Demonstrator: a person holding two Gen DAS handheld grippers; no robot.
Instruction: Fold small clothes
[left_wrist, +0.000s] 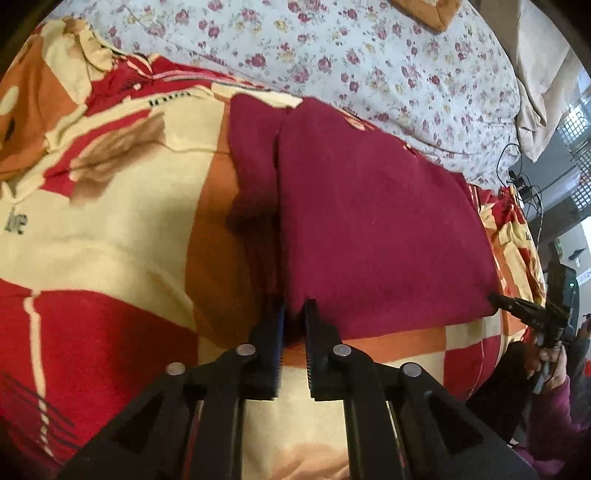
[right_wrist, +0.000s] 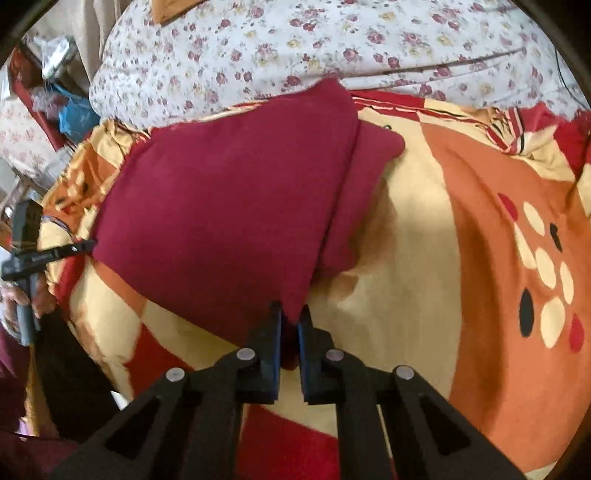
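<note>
Spreading under everything was the patterned blanket (left_wrist: 110, 229) in red, cream and orange, rumpled over the bed, and beyond it lay the white floral sheet (left_wrist: 369, 55), bunched along the far side. On the blanket you had the maroon garment (left_wrist: 369, 221), folded into a rough rectangle; in the left wrist view its long axis ran from near you away toward the floral sheet, with a narrower folded strip along its left edge. Its near edge hung lifted between your two tools. Your left gripper (left_wrist: 293, 314) was clenched on the near left corner, the cloth pinched between its blue pads (left_wrist: 279, 332). Your right gripper (right_wrist: 290, 314) was likewise clamped on the other near corner, maroon cloth bunched between its fingers. Each tool showed at the rim of the other's view, tips touching the garment's edge. At the bed's far right edge, black cables (left_wrist: 517, 173) hung beside a pale curtain (left_wrist: 539, 74). A blue bag (right_wrist: 75, 110) sat in clutter off the other side.
</note>
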